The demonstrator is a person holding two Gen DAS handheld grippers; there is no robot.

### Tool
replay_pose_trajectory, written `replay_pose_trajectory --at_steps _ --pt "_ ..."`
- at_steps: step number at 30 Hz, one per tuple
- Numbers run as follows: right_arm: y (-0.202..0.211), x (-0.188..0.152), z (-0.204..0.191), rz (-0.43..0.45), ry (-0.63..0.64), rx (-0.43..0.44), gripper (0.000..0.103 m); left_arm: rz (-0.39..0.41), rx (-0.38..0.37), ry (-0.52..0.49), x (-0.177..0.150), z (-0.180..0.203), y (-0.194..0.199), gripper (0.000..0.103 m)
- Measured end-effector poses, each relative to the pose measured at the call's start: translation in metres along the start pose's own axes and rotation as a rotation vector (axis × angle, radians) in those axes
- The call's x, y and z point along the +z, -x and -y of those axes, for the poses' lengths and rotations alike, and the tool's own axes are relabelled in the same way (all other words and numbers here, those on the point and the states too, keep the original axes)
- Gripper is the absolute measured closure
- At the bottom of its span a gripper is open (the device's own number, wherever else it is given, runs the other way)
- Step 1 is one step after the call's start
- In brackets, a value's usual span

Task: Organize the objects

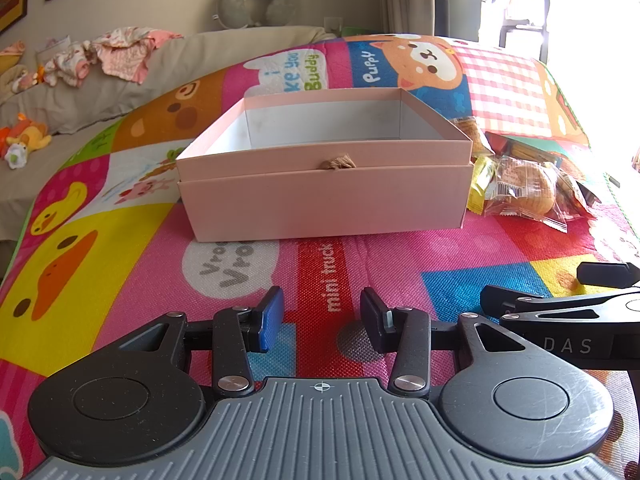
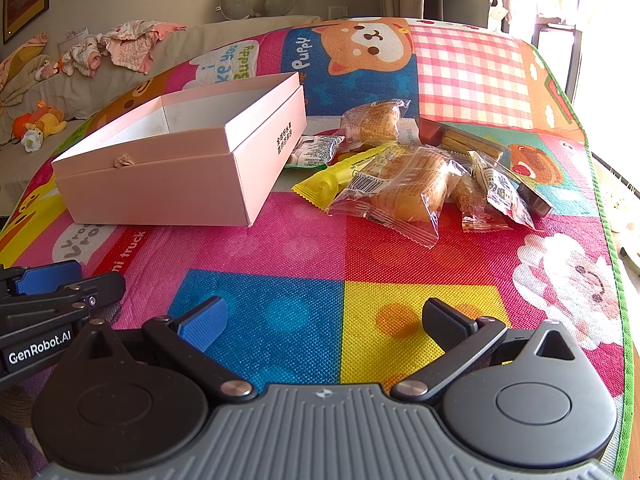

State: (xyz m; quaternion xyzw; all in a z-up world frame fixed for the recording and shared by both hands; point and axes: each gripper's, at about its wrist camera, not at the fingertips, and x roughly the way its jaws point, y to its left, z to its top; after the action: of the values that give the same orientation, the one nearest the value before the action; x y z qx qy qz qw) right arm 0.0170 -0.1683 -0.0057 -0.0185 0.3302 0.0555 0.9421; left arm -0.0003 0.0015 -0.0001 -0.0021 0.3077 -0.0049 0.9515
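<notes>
An open pink box with a white, empty inside stands on the colourful play mat. To its right lies a heap of wrapped snacks: clear-wrapped cakes, a yellow packet, a green-and-white packet and a tray of biscuit sticks. My left gripper hovers over the mat in front of the box, open with nothing between its fingers. My right gripper is open wide over the blue and yellow squares, short of the snacks and holding nothing. Each gripper shows at the edge of the other's view.
The play mat covers the surface; its green edge runs down the right side. A grey sofa with baby clothes and plush toys lies at the back left, and a neck pillow rests behind it. A bright window stands at the right.
</notes>
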Motion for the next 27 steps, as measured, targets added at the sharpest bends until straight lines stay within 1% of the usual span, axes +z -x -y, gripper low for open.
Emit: replay_pose_trajectory --at_steps 22,27 --pt "-0.0001 0.0001 0.0 0.0 0.0 0.0 0.0 0.0 0.001 -0.001 0.0 0.0003 0.0003 0.056" --pt "0.0001 0.0002 -0.0001 0.0 0.0 0.0 0.0 0.0 0.015 -0.003 -0.0001 0.002 0.0014 0.055"
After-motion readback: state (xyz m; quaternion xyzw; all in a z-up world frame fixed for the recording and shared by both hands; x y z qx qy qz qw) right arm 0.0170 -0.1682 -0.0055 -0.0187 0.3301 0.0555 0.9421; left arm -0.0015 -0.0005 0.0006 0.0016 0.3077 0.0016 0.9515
